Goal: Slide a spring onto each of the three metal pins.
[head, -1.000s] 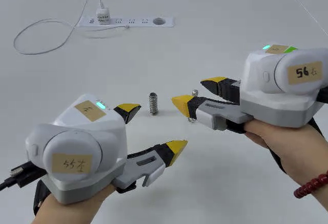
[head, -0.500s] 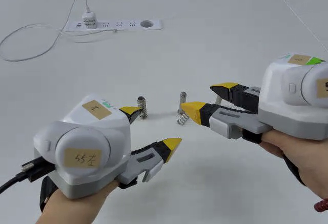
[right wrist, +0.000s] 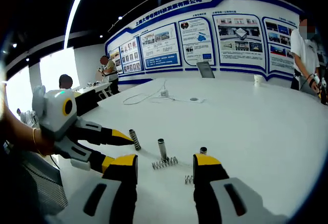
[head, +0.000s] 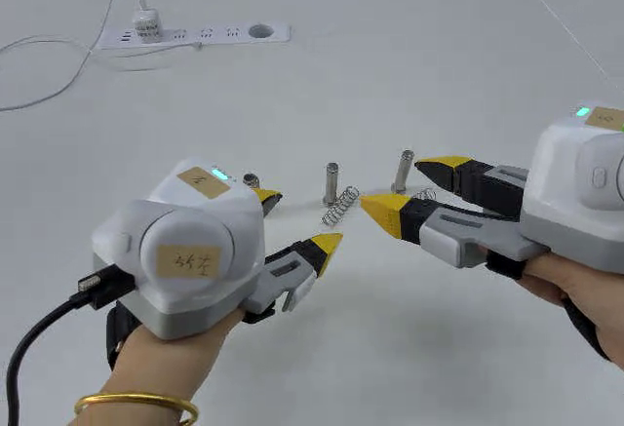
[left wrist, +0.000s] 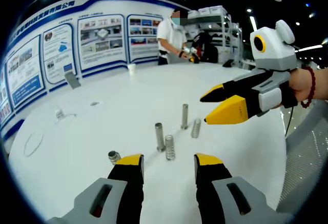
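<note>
While I hold both tools low over the white table (head: 409, 348), the left gripper (head: 297, 219) has its yellow-tipped jaws spread apart with nothing between them. A black cable (head: 39, 348) runs from its back end past my wrist.

Just behind its upper jaw tip in the head view stands the first pin (head: 252, 180). In the right gripper view this pin wears a fitted spring (right wrist: 134, 139) coiled round its shaft.

My right gripper (head: 414, 187) sits opposite, with its jaws parted too and gripping nothing, and its tips point across toward the left gripper.

Between the two sets of tips the middle pin (head: 331, 182) stands upright and bare. A loose spring (head: 339, 207) lies on its side on the table with one end close to that pin's foot.

The third pin (head: 403, 170) is also upright and bare, just beside the right gripper's upper jaw tip. A second loose spring (head: 424, 194) lies on the table near that pin's base. In the head view it shows through the gap between the right gripper's jaws, and I cannot tell whether either jaw touches it.

Well beyond the pins, at the far edge of the table, lies a power strip (head: 210, 32) with a white plug (head: 147, 24) seated in it. A white cable (head: 39, 46) loops away from the strip.
</note>
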{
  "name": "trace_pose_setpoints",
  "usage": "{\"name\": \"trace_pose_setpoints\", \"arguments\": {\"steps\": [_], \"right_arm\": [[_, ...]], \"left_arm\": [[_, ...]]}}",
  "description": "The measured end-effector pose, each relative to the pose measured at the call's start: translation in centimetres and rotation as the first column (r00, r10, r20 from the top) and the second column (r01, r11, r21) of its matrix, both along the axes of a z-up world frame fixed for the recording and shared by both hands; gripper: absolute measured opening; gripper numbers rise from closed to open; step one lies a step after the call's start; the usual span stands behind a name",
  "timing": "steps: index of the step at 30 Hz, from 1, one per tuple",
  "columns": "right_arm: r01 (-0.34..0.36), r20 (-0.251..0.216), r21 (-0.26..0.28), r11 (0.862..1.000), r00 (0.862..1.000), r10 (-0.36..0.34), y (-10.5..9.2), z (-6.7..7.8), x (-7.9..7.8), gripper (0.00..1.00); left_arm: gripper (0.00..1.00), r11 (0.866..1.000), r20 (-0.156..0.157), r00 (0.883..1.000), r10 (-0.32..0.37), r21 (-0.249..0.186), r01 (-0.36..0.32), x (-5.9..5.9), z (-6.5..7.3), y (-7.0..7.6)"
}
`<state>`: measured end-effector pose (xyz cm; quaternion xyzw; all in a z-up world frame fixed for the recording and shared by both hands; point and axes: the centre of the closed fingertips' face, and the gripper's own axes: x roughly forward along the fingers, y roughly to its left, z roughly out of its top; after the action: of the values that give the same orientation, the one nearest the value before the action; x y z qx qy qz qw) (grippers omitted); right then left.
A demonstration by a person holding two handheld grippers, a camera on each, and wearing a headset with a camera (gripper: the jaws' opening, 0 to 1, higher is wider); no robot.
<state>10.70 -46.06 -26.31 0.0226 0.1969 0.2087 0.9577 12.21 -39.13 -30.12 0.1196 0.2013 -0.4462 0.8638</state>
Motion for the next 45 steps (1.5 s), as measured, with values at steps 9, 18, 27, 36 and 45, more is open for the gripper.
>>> {"name": "trace_pose_setpoints", "arguments": {"steps": [9, 18, 27, 36, 45], "right_arm": [[0.031, -0.001, -0.009, 0.999, 1.0, -0.031, -1.4, -0.3, -0.4, 0.45], [0.047, -0.019, -0.007, 0.999, 0.999, -0.047, -1.9, -1.1, -1.0, 0.45], [0.074, -0.032, 0.004, 0.997, 0.997, -0.074, -2.4, -1.4, -1.3, 0.43], [0.089, -0.04, 0.008, 0.996, 0.995, -0.088, -2.5, -1.8, -1.5, 0.43], [0.105, -0.046, 0.016, 0.994, 0.993, -0.104, -2.7, -1.9, -1.5, 0.42]], "left_arm": [[0.32, 1.0, -0.021, 1.0, -0.004, 0.018, 0.004, 0.7, -1.5, -1.2], [0.27, 0.999, -0.051, 0.998, -0.022, 0.033, 0.024, 1.2, -3.0, -2.2], [0.23, 0.999, -0.074, 0.997, -0.018, 0.044, 0.022, 1.6, -4.2, -2.6], [0.18, 0.999, -0.075, 0.997, -0.012, 0.05, 0.016, 1.9, -4.7, -2.9], [0.15, 0.999, -0.078, 0.997, -0.008, 0.044, 0.012, 2.1, -4.6, -3.0]]}}
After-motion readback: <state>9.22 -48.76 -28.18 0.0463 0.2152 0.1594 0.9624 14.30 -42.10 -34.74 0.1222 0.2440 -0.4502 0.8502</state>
